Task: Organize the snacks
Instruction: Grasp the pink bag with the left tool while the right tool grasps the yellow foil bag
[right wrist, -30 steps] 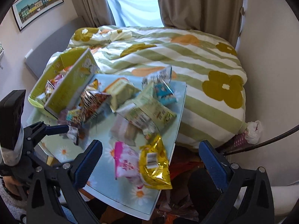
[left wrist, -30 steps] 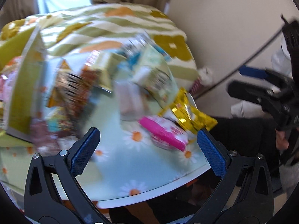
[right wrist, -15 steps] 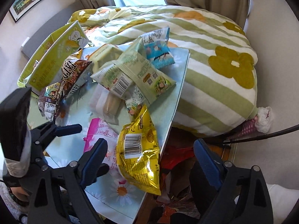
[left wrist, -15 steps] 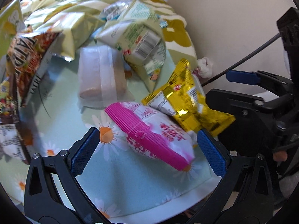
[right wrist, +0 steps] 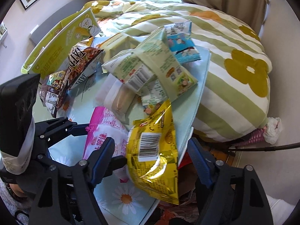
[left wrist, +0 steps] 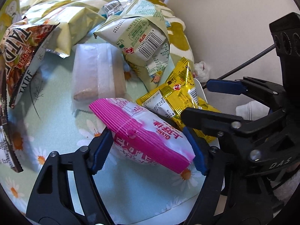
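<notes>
A pink and white snack bag (left wrist: pixel 148 136) lies on the daisy-print table (left wrist: pixel 60 116). My left gripper (left wrist: pixel 148 151) is open with its jaws on either side of the bag's near end. The bag also shows in the right wrist view (right wrist: pixel 105 131). A gold foil snack bag (right wrist: pixel 153 150) lies at the table's corner, overhanging the edge. My right gripper (right wrist: pixel 151 161) is open with its jaws around the gold bag's near half. In the left wrist view the gold bag (left wrist: pixel 176 97) sits just right of the pink one.
Beyond lie a clear-wrapped pastry (left wrist: pixel 99 76), pale green bags (left wrist: pixel 142 37), a brown Tatre bag (left wrist: pixel 20 56) and a blue packet (right wrist: pixel 181 43). A yellow-green box (right wrist: pixel 61 39) stands at far left. A striped floral quilt (right wrist: pixel 234 60) lies behind the table.
Both grippers have moved forward and down onto the table. The left now straddles the pink bag and the right straddles the gold bag. Both jaw gaps have narrowed.
</notes>
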